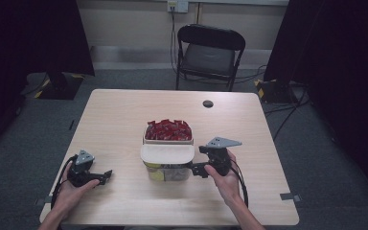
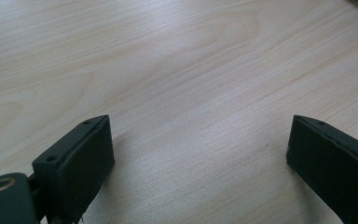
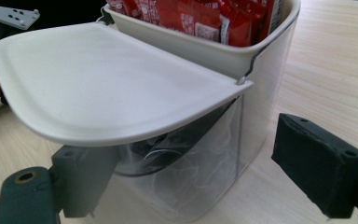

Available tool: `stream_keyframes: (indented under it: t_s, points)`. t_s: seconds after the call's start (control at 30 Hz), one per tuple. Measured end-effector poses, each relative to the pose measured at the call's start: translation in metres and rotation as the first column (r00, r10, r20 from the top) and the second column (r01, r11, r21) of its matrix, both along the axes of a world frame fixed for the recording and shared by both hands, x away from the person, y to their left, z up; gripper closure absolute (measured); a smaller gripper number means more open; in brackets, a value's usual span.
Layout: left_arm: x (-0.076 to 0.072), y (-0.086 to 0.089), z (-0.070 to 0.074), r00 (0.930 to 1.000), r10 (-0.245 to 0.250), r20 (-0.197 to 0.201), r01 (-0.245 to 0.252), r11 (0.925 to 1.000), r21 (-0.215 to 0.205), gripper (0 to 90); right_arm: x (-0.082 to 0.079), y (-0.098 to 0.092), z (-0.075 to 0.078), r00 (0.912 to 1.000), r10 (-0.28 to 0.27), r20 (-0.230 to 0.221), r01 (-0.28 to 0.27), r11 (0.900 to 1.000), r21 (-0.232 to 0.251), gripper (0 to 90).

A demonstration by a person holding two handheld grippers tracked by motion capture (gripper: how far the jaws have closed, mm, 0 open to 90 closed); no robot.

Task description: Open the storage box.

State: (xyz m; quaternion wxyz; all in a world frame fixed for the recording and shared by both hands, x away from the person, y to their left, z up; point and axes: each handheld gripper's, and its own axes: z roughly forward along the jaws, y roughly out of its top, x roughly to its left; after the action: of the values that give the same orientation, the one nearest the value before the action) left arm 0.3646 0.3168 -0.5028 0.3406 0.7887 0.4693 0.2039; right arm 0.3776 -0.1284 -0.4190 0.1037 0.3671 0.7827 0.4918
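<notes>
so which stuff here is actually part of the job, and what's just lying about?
In the job:
- clear container with the cream tray on top
- its open flap lid
- red packets in the tray
- right tongs, open, close against the container

Just about:
- left tongs, open over bare table
- folding chair
- table's cable hole

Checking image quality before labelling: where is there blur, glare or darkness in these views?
High view: even light on the table, dark curtains at both sides. Left gripper view: soft sheen on the wood, left tool slightly soft. Right gripper view: the near lid edge blurs, and the clear container shows reflections.
</notes>
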Motion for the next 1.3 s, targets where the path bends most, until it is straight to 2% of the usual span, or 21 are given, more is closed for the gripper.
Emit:
stream_keyframes:
  t_s: [0.23, 0.33, 0.57, 0.6, 0.8, 0.93, 1.0, 1.3]
  points:
    - [0.000, 0.000, 0.000, 1.0000, 0.000, 0.000, 0.000, 1.0000, 0.000, 6.9, 0.004, 0.001, 0.003, 0.9999, -0.008, 0.007, 0.008, 1.000, 0.011, 16.8]
    - [0.000, 0.000, 0.000, 1.0000, 0.000, 0.000, 0.000, 1.0000, 0.000, 6.9, 0.006, 0.001, 0.003, 0.9999, -0.009, 0.010, 0.009, 1.000, 0.011, 22.4]
    - [0.000, 0.000, 0.000, 1.0000, 0.000, 0.000, 0.000, 1.0000, 0.000, 6.9, 0.009, 0.001, 0.006, 0.9996, -0.012, 0.026, 0.012, 1.000, 0.027, 24.7]
    - [0.000, 0.000, 0.000, 1.0000, 0.000, 0.000, 0.000, 1.0000, 0.000, 6.9, 0.010, 0.001, 0.007, 0.9997, -0.005, 0.025, 0.004, 1.000, 0.029, 27.5]
    - [0.000, 0.000, 0.000, 1.0000, 0.000, 0.000, 0.000, 1.0000, 0.001, 6.9, 0.014, 0.005, 0.011, 0.9995, 0.005, 0.033, -0.006, 0.999, 0.036, 31.5]
    - [0.000, 0.000, 0.000, 1.0000, 0.000, 0.000, 0.000, 1.0000, 0.000, 6.9, 0.015, 0.008, 0.013, 0.9992, 0.006, 0.040, -0.007, 1.000, 0.021, 30.6]
    - [0.000, 0.000, 0.000, 1.0000, 0.000, 0.000, 0.000, 1.0000, 0.001, 6.9, 0.017, 0.007, 0.013, 0.9993, 0.008, 0.037, -0.009, 0.999, 0.034, 31.1]
    - [0.000, 0.000, 0.000, 1.0000, 0.000, 0.000, 0.000, 1.0000, 0.000, 6.9, 0.020, 0.005, 0.015, 0.9992, 0.013, 0.036, -0.015, 0.999, 0.037, 32.2]
